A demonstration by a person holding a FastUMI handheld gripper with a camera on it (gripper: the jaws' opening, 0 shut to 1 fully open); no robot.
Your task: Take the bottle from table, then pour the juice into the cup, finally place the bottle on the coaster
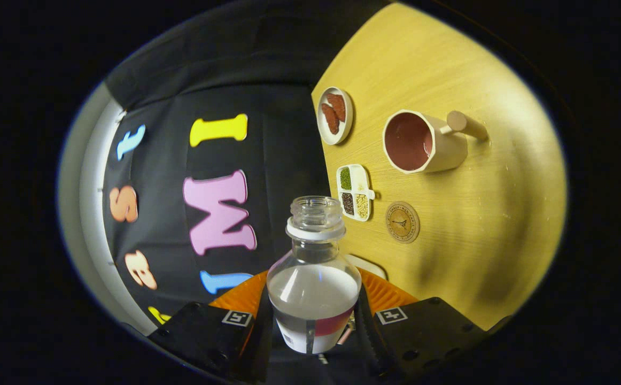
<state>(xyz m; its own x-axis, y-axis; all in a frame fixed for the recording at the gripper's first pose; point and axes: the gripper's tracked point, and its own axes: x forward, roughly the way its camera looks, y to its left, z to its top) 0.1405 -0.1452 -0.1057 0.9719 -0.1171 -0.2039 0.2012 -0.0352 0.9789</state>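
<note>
A: Gripper view first: what are the fingers doing?

B: The gripper [315, 321] has both fingers pressed on the lower body of the bottle [313, 278], one on each side. Its cap is off, its neck is open, and clear liquid sits in its lower part. The whole scene is tilted.

A: And the surface beyond the bottle?

B: A pale wooden table [481, 256], with the booth's dark cloth wall behind its far edge.

A: What lies around?

B: Just beyond the bottle's mouth is a small divided dish [354, 192] of green, dark and pale beans. Beside that dish is the round coaster [402, 222], bare. Farther from the bottle stands the cup [422, 141], with a peg-like handle and a reddish inside. A round plate [334, 115] holding brown pieces lies farthest from the bottle, near the table's edge.

A: Anything between bottle and cup?

B: The dish lies near that line.
</note>
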